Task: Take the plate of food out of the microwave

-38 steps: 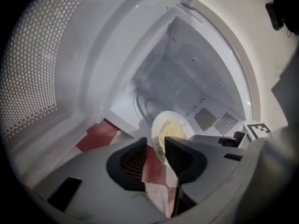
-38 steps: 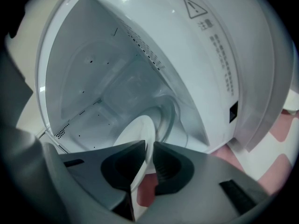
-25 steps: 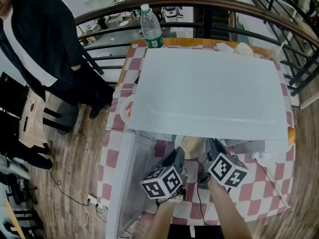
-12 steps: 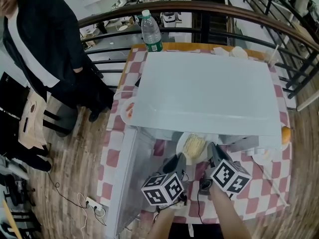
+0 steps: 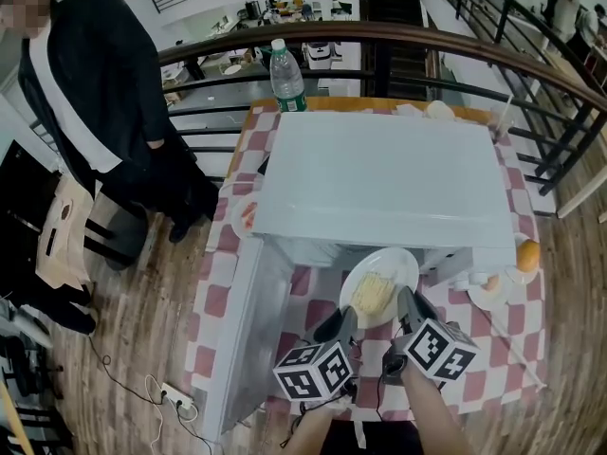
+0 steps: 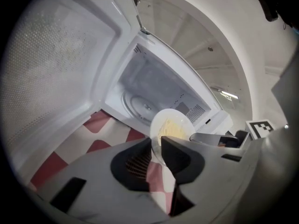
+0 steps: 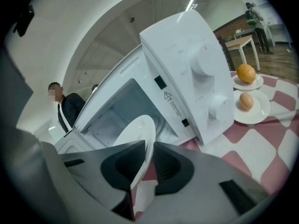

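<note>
A white plate of pale yellow food (image 5: 379,282) hangs just outside the mouth of the white microwave (image 5: 379,183), above the checked tablecloth. My left gripper (image 5: 341,318) is shut on the plate's near left rim, and my right gripper (image 5: 408,303) is shut on its near right rim. In the left gripper view the plate (image 6: 171,128) stands between the jaws of the left gripper (image 6: 156,147), with the empty cavity and turntable (image 6: 140,107) behind. Seen edge-on in the right gripper view, the plate (image 7: 138,135) sits pinched in the right gripper (image 7: 150,149).
The microwave door (image 5: 242,339) hangs open to the left. An orange (image 5: 528,254) and an egg (image 5: 491,282) sit on small plates at the right. A small dish (image 5: 245,216) lies left of the microwave, a water bottle (image 5: 287,76) behind it. A person in black (image 5: 85,112) stands at left.
The plate has come out from under the microwave's top toward me and now shows whole. Both grippers drew back with it, still gripping its rim.
</note>
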`<control>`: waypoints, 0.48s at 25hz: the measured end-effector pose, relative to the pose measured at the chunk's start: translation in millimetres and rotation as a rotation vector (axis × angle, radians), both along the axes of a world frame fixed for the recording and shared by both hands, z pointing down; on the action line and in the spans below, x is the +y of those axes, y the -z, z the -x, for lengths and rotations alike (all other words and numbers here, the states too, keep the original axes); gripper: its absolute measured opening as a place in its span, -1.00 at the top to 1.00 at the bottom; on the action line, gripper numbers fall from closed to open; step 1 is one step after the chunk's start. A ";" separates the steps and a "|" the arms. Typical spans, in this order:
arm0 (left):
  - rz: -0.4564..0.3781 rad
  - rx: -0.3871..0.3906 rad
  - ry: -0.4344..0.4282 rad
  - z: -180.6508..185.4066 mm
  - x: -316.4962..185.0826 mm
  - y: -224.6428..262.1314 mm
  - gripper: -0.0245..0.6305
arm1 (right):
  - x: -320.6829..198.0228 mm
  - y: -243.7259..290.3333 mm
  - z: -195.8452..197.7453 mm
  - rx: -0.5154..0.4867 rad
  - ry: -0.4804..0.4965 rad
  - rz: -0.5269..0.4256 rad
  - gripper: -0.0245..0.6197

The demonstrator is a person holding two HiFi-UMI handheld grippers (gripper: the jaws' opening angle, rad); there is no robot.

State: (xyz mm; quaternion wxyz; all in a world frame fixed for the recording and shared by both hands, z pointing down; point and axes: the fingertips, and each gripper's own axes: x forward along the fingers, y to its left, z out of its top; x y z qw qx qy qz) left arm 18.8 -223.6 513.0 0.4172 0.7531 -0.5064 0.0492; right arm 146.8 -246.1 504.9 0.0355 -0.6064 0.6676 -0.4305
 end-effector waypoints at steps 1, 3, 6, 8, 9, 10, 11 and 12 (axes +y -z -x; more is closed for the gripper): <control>0.004 0.000 -0.002 -1.1 4.3 1.3 0.68 | 4.6 0.9 -1.1 0.000 0.001 0.003 0.77; 0.012 0.000 -0.004 -3.3 13.2 4.0 0.68 | 12.9 2.5 -3.3 -0.001 0.001 0.009 0.76; 0.025 0.002 -0.003 -3.9 24.7 7.7 0.68 | 22.7 4.8 -4.0 -0.002 0.002 0.017 0.76; 0.034 -0.003 -0.003 -2.9 31.7 9.5 0.68 | 28.9 6.0 -2.8 -0.003 0.004 0.021 0.76; 0.038 -0.007 -0.002 -2.0 35.2 10.0 0.68 | 32.2 6.0 -2.0 -0.003 0.007 0.023 0.76; 0.043 -0.011 -0.001 -0.9 38.7 10.5 0.67 | 35.5 5.9 -0.9 -0.003 0.011 0.026 0.76; 0.047 -0.014 0.001 0.5 42.3 11.0 0.68 | 38.9 5.5 0.5 -0.005 0.015 0.030 0.76; 0.051 -0.017 0.002 2.1 45.7 11.6 0.68 | 42.3 5.1 2.1 -0.007 0.019 0.034 0.75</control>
